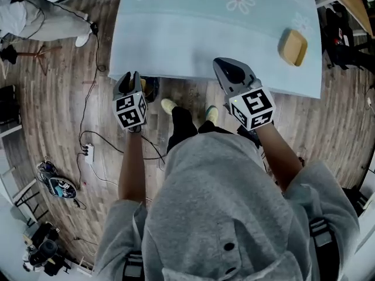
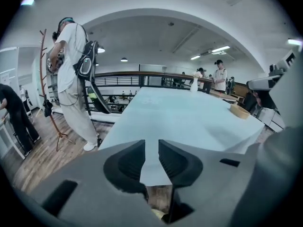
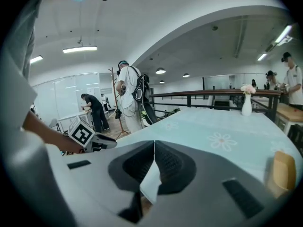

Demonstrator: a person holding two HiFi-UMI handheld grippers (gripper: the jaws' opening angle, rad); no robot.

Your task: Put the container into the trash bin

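**A:** How does the left gripper (image 2: 151, 159) stand?

**B:** Its jaws are a narrow way apart. Only pale cloth shows through the gap, so nothing is between them. In the head view it hangs over the wooden floor (image 1: 53, 116), just short of the near edge of the desk (image 1: 193, 34), which is covered with a pale blue cloth printed with flowers.

**A:** And the right gripper (image 3: 154, 148)?

**B:** Its jaw tips meet and hold nothing. It sits at the desk's near edge, to the right of the left one, with its tips just over the cloth.

**A:** Where is the thing to be thrown away?

**B:** The tan, rounded-square container (image 1: 292, 46) lies on the desk close to the right edge, not far from the near right corner. It is clear of both grippers, and the right one is the closer.

**A:** Anything further out?

**B:** A slim white vase (image 3: 246, 103) with pale flowers stands toward the desk's far end. A dark thing (image 1: 151, 88) sits on the floor under the near edge, just beside the left gripper. It is mostly hidden, so I cannot tell what it is.
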